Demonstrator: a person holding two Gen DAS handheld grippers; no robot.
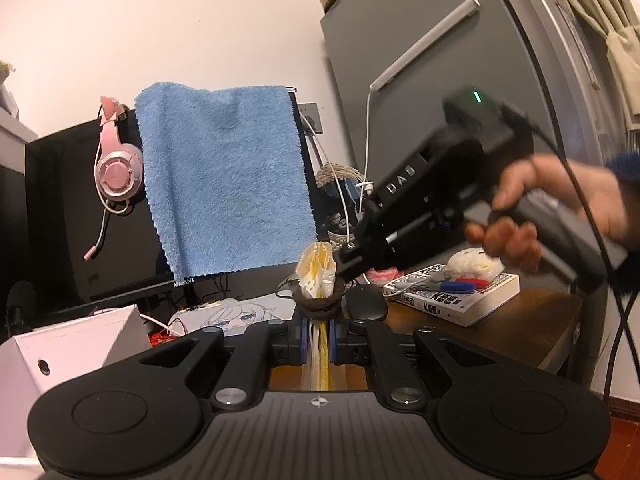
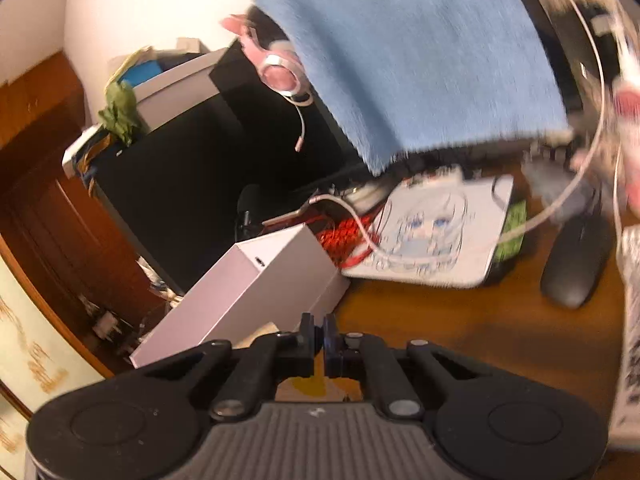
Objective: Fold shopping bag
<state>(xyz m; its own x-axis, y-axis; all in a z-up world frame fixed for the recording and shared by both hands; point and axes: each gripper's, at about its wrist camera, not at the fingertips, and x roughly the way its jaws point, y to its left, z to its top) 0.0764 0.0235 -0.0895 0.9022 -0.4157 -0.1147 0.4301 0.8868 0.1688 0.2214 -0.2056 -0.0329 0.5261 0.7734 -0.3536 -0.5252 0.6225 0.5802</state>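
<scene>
In the left wrist view my left gripper (image 1: pixel 318 336) is shut on a shopping bag (image 1: pixel 316 272) folded into a narrow white and yellow strip that stands up between the pads. A brown elastic band (image 1: pixel 320 304) rings the strip just above the fingertips. My right gripper (image 1: pixel 344 270), held by a hand (image 1: pixel 516 216), reaches in from the right, and its tips touch the band's right side. The right wrist view is blurred. There the right gripper (image 2: pixel 320 332) has its pads almost together with nothing between them, and the bag and band are hidden.
A blue towel (image 1: pixel 224 176) hangs over a black monitor with a pink headset (image 1: pixel 116 168) beside it. On the wooden desk (image 2: pixel 460 320) lie a black mouse (image 1: pixel 366 304), a book (image 1: pixel 456 296), a printed mouse pad (image 2: pixel 432 232) and a white box (image 2: pixel 248 296). A grey cabinet (image 1: pixel 400 40) stands at right.
</scene>
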